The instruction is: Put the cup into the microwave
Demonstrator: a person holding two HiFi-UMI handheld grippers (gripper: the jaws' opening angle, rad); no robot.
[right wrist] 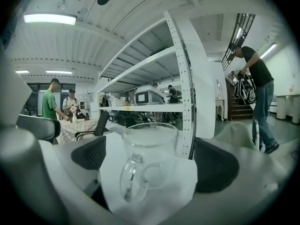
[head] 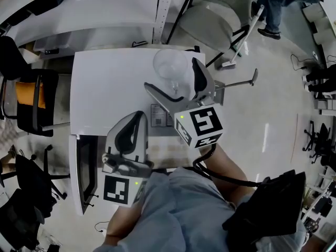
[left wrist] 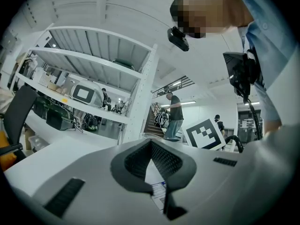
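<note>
A clear glass cup [head: 169,63] with a handle stands upright on the white table [head: 105,88]. My right gripper [head: 171,73] is open, one finger on each side of the cup, and its pads [right wrist: 215,165] stand clear of the glass [right wrist: 150,144]. The handle faces the right gripper's camera. My left gripper [head: 137,115] is shut on nothing, nearer me, and its fingertips [left wrist: 150,142] meet over a printed label. What looks like the white microwave lies under it at the table's near edge, with its dark-glass door [head: 85,169] swung open to the left.
A black chair with an orange seat [head: 29,96] stands left of the table, and a grey office chair [head: 215,17] behind it. A white shelving post [right wrist: 187,78] rises just beyond the cup. A person [head: 273,4] stands at the far right. A black bag [head: 268,209] hangs by my right side.
</note>
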